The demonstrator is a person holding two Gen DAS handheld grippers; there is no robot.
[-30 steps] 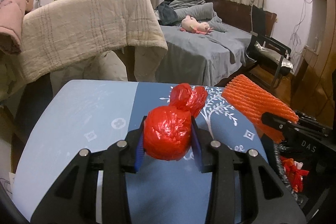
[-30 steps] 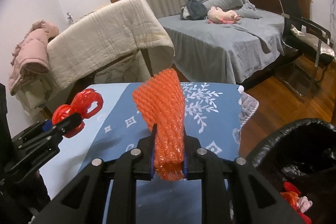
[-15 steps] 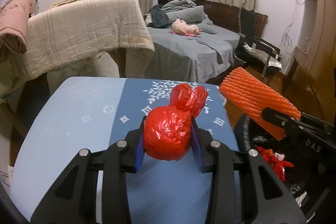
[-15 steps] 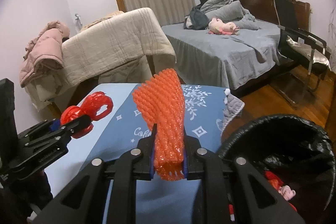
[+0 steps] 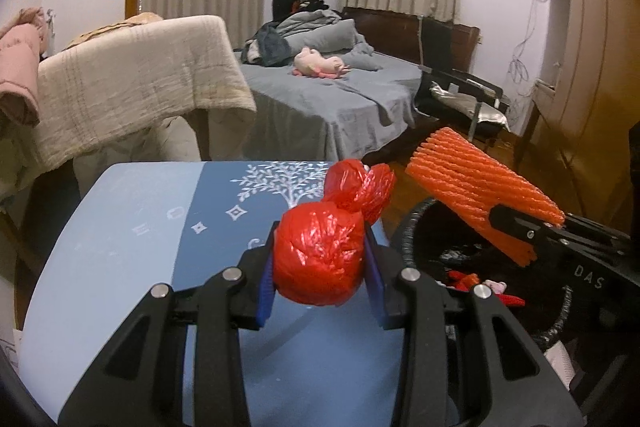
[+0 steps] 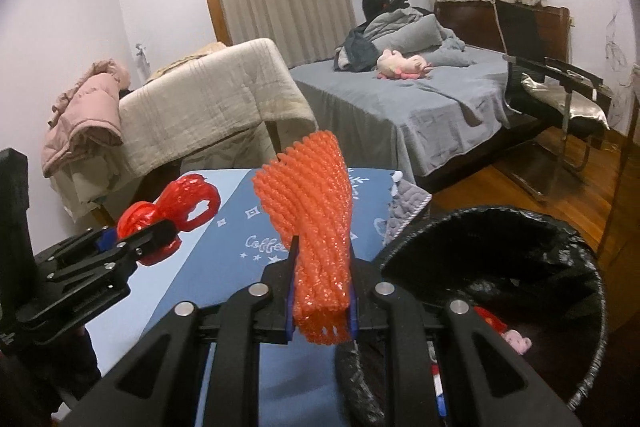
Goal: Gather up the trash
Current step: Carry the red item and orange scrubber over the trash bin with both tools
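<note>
My left gripper is shut on a knotted red plastic bag, held above the blue table's right edge; the bag's loose handles stick out ahead. In the right wrist view the red plastic bag and left gripper appear at the left. My right gripper is shut on an orange foam net sleeve that stands up between its pads, beside the rim of a black-lined trash bin. The left wrist view shows that orange foam net sleeve over the trash bin, which holds red and pink scraps.
A grey quilted cloth hangs off the table's far right corner. Behind stand a chair draped in a beige blanket, a grey bed with a pink plush toy, and a black chair on the wooden floor.
Both grippers have carried their loads rightward and slightly up, from over the table toward the bin. The bin has come much further into both views. Neither grip changed.
</note>
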